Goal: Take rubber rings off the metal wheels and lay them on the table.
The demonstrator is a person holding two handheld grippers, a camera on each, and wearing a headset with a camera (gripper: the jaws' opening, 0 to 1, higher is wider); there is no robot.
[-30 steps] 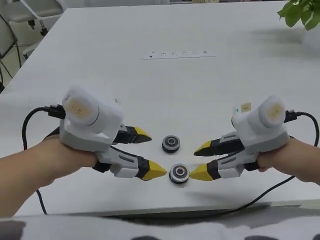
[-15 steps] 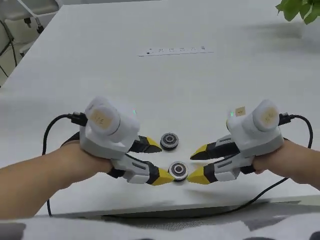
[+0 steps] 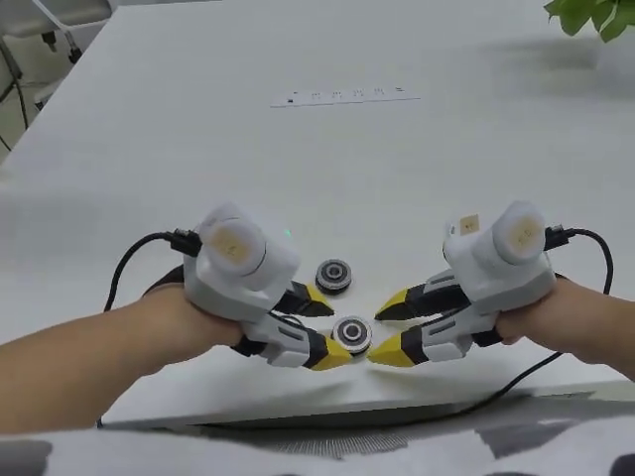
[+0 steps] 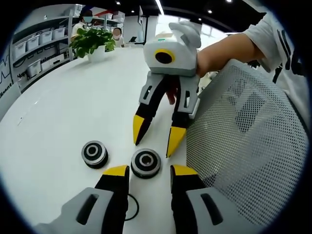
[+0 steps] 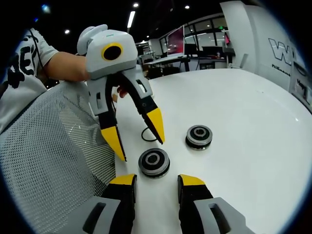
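Two metal wheels with black rubber rims lie flat near the white table's front edge. The near wheel (image 3: 351,333) (image 4: 145,163) (image 5: 154,162) sits between both grippers' tips. The far wheel (image 3: 333,276) (image 4: 94,153) (image 5: 199,136) lies just beyond it. My left gripper (image 3: 332,330) (image 4: 149,171) (image 5: 138,137) is open, its yellow tips on either side of the near wheel from the left. My right gripper (image 3: 378,333) (image 5: 158,180) (image 4: 156,137) is open too and faces it from the right. A thin black loop (image 4: 127,214) (image 5: 146,135) lies under the left gripper; I cannot tell if it is ring or cable.
The table's front edge (image 3: 327,407) runs just below the grippers. A mesh chair back (image 4: 243,146) stands behind that edge. A strip of small labels (image 3: 344,96) lies farther back, and a potted plant (image 3: 585,15) stands at the far right. Black cables (image 3: 129,268) trail from both grippers.
The left gripper has moved right and closed in on the near wheel. The right gripper has edged left toward it. Both wheels lie where they were.
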